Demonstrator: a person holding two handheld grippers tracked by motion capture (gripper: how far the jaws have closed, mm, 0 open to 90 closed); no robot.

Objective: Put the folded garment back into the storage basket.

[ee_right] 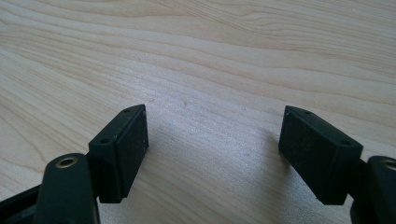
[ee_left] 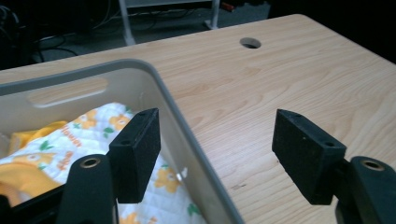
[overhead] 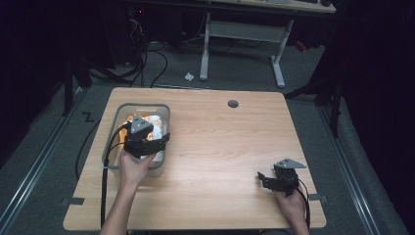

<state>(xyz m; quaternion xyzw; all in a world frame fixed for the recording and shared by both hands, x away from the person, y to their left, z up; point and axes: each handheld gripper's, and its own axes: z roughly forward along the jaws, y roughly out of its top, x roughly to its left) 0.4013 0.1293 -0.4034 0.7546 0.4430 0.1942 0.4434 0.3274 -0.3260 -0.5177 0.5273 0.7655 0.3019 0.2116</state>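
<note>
We cannot see the near part of the grey bin [overhead: 113,128] in the high view, since the left gripper [overhead: 152,145] and the hand holding it cover it. The flowered cloth [ee_left: 88,135] in the bin is cut off by the left gripper view's bottom edge and partly hidden behind a jaw. Both forearms run off the near edge.

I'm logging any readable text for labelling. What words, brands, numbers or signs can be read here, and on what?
Orange lettering printed on the flowered cloth in the grey bin: a short word beside the flowers, too blurred to read.
Left gripper, right gripper and wooden table: no text or markings that can be read.
</note>
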